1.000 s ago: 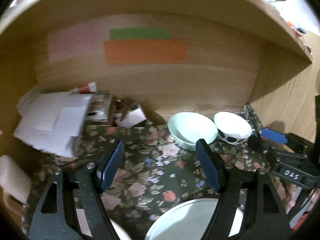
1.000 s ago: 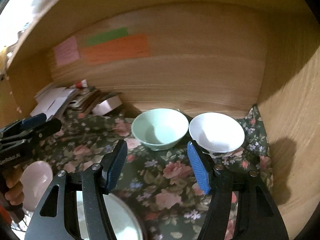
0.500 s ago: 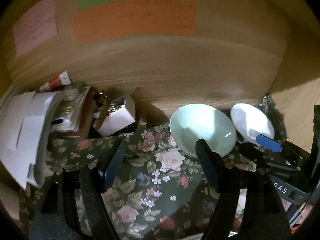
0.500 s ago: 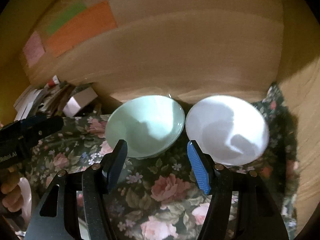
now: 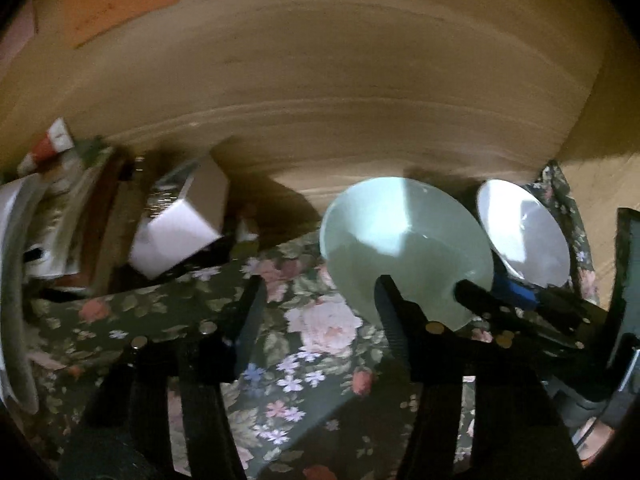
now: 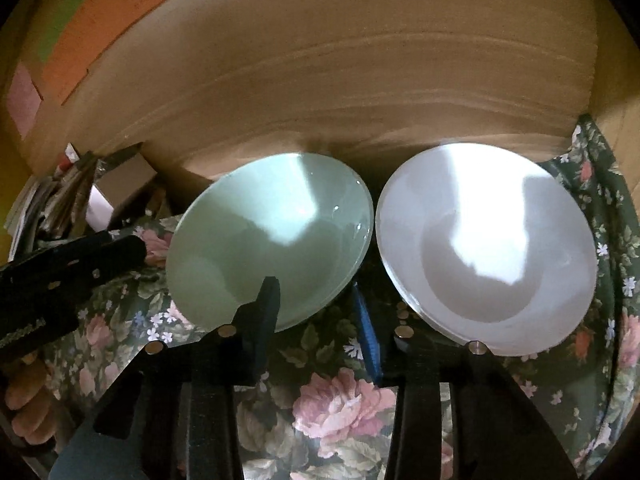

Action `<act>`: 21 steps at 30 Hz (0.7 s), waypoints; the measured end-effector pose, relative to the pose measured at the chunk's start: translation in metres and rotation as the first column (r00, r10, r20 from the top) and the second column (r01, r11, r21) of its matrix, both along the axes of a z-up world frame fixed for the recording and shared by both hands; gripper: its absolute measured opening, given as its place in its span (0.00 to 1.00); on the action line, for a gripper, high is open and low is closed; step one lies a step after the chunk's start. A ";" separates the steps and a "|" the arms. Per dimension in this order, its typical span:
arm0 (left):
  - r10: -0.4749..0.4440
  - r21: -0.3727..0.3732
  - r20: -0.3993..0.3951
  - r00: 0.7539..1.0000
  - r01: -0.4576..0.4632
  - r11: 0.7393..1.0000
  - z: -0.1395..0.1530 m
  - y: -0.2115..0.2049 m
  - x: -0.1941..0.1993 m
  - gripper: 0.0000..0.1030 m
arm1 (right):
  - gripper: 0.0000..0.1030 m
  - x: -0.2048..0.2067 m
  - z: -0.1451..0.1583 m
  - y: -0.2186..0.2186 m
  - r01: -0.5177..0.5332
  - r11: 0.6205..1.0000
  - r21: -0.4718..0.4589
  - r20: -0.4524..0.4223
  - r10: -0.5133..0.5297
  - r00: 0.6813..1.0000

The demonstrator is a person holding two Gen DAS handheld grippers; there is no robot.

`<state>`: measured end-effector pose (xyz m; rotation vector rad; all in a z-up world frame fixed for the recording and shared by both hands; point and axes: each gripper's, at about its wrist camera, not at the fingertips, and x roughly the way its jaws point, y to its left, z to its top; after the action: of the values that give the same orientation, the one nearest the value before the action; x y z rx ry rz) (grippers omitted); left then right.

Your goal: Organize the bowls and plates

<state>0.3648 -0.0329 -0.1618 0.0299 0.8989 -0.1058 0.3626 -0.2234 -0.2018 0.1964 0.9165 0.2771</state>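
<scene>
A pale green bowl (image 6: 268, 240) and a white bowl (image 6: 484, 256) stand side by side on the floral cloth at the back of the wooden shelf. My right gripper (image 6: 316, 312) is open, its jaws either side of the green bowl's near right rim, left finger over the bowl's inside. My left gripper (image 5: 320, 304) is open, just left of the green bowl (image 5: 404, 248); its right finger overlaps the near rim. The white bowl (image 5: 520, 236) is further right there.
A white box (image 5: 180, 224), papers and a tube (image 5: 48, 148) are piled at the back left. The wooden back wall (image 6: 320, 80) carries orange, green and pink notes. The side wall (image 6: 624, 140) closes the right. The floral cloth (image 6: 344, 400) covers the shelf floor.
Both grippers have moved forward into the shelf, toward the bowls. The plates near the front have dropped out of view. Both jaws stay open.
</scene>
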 end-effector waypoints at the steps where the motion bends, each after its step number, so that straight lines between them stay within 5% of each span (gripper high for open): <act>1: -0.007 0.003 -0.006 1.000 0.007 1.000 -0.002 -0.002 0.002 0.54 | 0.32 0.001 0.000 0.000 0.003 1.000 -0.001 -0.002 -0.003 1.000; 14: -0.011 0.003 -0.085 0.996 0.012 1.000 -0.034 -0.005 0.029 0.50 | 0.29 0.012 -0.011 0.010 -0.039 0.998 -0.044 -0.014 0.038 0.999; 21: -0.008 0.017 -0.122 0.993 0.010 1.000 -0.047 -0.008 0.040 0.23 | 0.22 0.009 -0.009 0.012 -0.091 0.996 -0.024 -0.016 0.091 0.996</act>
<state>0.4045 -0.0409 -0.2087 0.0446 1.0217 -0.1089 0.3718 -0.2118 -0.2109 0.1341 0.9442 0.3491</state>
